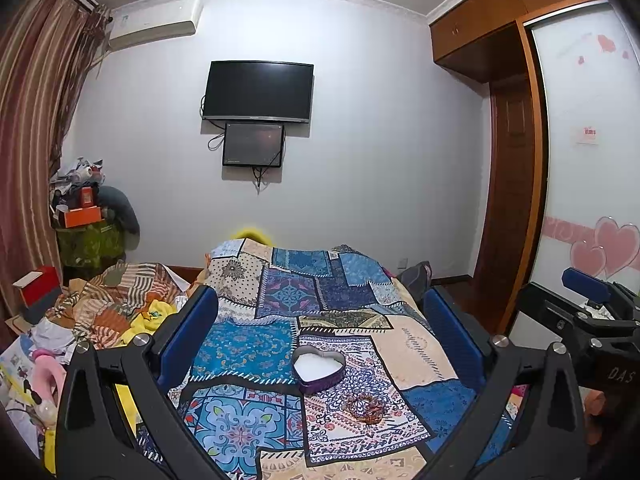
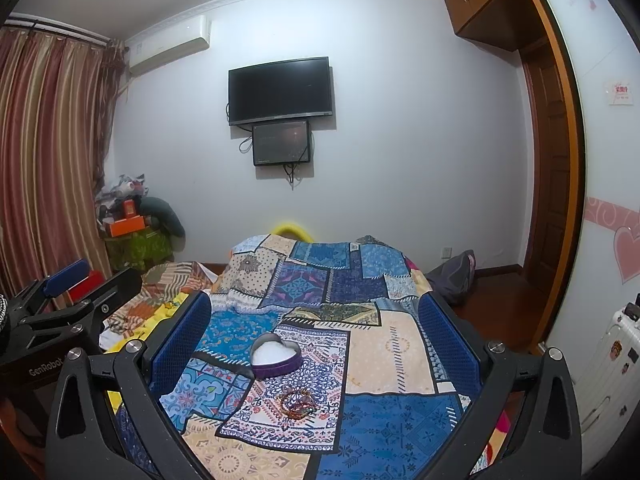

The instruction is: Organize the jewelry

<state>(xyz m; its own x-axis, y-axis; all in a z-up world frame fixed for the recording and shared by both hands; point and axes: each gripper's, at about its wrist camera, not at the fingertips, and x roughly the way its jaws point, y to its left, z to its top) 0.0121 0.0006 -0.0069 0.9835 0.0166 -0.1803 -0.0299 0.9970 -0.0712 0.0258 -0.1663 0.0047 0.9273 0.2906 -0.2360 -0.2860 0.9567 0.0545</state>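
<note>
A heart-shaped purple tin (image 1: 319,368) (image 2: 275,356) with a white lining lies open on the patchwork bedspread (image 1: 256,352) (image 2: 396,356). Just in front of it rests a small heap of beaded bracelets (image 1: 366,403) (image 2: 298,399). My left gripper (image 1: 320,336) hangs open above the bed, its blue-padded fingers well apart, the tin and bracelets lying between and below them. My right gripper (image 2: 316,332) is open too, held over the same spot. Each gripper shows at the edge of the other's view: the right gripper (image 1: 588,312) and the left gripper (image 2: 64,292).
A rumpled striped blanket (image 1: 116,300) and clutter lie left of the bed. A cluttered stand (image 1: 86,232) sits by the curtains (image 2: 48,160). Two screens (image 1: 258,92) hang on the far wall. A wooden wardrobe (image 1: 512,160) and a white suitcase (image 2: 612,364) stand on the right.
</note>
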